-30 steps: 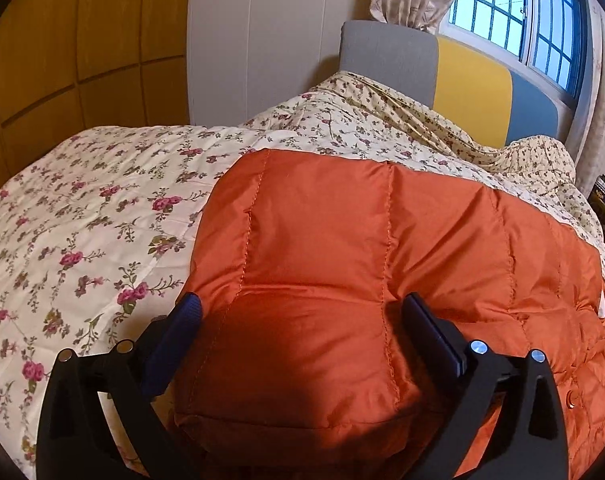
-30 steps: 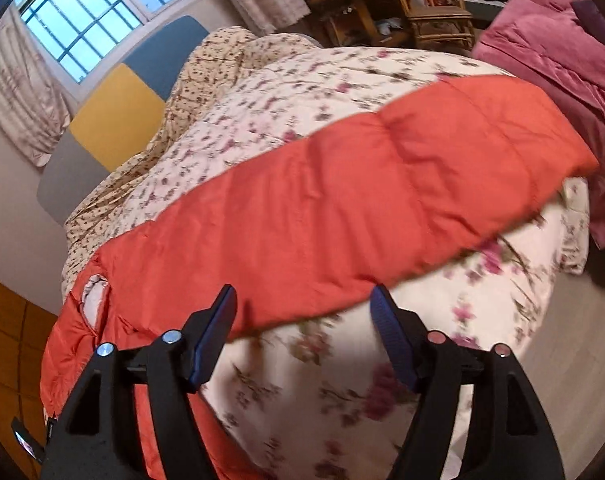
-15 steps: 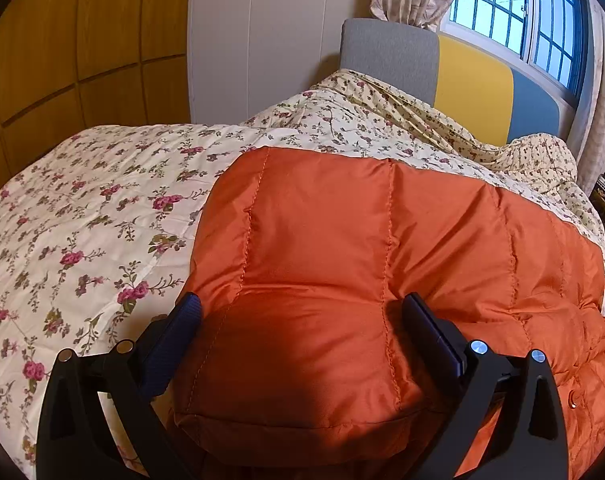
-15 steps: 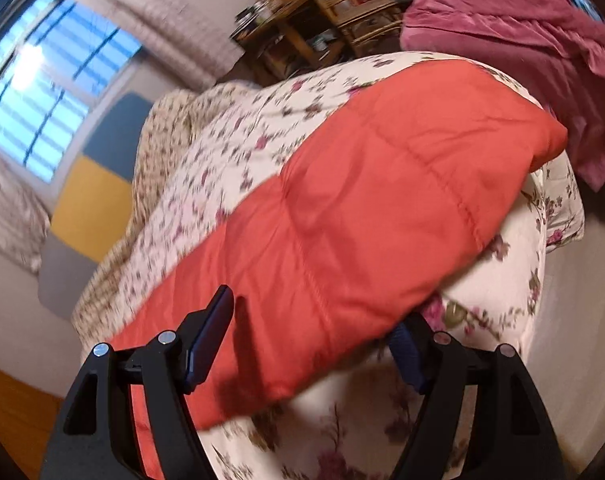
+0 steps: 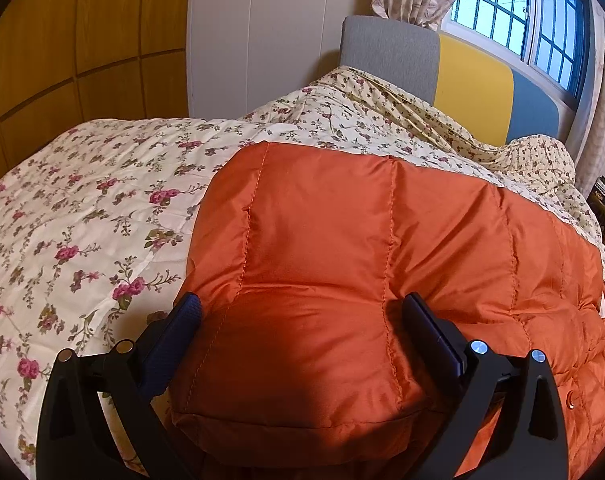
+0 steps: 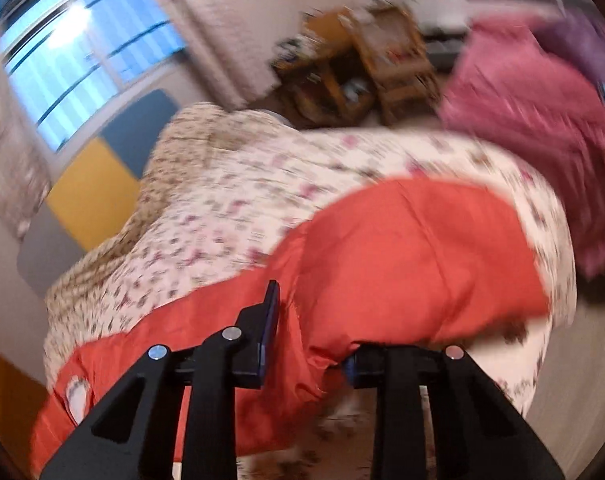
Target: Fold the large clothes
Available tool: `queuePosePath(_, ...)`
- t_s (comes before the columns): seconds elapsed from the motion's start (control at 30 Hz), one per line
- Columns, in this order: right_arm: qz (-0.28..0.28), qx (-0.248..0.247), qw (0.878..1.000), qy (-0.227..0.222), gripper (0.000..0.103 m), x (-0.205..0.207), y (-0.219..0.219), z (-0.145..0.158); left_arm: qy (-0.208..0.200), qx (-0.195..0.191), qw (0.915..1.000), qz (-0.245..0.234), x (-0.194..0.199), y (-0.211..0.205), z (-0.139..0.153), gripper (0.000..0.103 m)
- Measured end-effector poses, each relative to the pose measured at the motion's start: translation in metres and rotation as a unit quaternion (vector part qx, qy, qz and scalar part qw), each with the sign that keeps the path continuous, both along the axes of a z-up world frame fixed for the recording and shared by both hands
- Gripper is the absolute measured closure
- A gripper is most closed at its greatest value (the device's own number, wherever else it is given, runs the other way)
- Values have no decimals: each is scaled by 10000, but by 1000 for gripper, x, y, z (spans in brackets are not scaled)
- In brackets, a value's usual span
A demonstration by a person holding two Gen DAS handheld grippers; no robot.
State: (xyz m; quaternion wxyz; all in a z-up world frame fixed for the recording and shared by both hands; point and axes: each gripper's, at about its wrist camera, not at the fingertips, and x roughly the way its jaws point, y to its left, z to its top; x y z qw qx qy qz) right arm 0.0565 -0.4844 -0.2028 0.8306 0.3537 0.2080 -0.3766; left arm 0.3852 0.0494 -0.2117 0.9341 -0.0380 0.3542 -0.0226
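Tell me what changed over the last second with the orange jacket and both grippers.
The right gripper has just been closing; its jaws, open beside the orange jacket a second ago, now pinch a gathered edge. The left gripper stayed wide open astride the jacket's other end on the floral quilt.

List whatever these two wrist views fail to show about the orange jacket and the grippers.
- Right wrist view: motion blur smears the orange jacket; the right gripper has just been closing with fabric bunched between its fingers, which hides one pad.
- Left wrist view: the jacket's near hem is cut off by the frame's bottom edge, below the left gripper.
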Motion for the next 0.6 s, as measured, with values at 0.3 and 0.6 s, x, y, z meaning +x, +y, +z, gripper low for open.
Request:
queuePosePath(0.3,1077,-1453,9831,278,83,65,93,34,-1,-31,10000,-3,0,2,-1,3)
queuePosePath(0.6,2442,-2726,9302,279,87,135,205,37,3,-56,10000,-7,-1,2,-1,3)
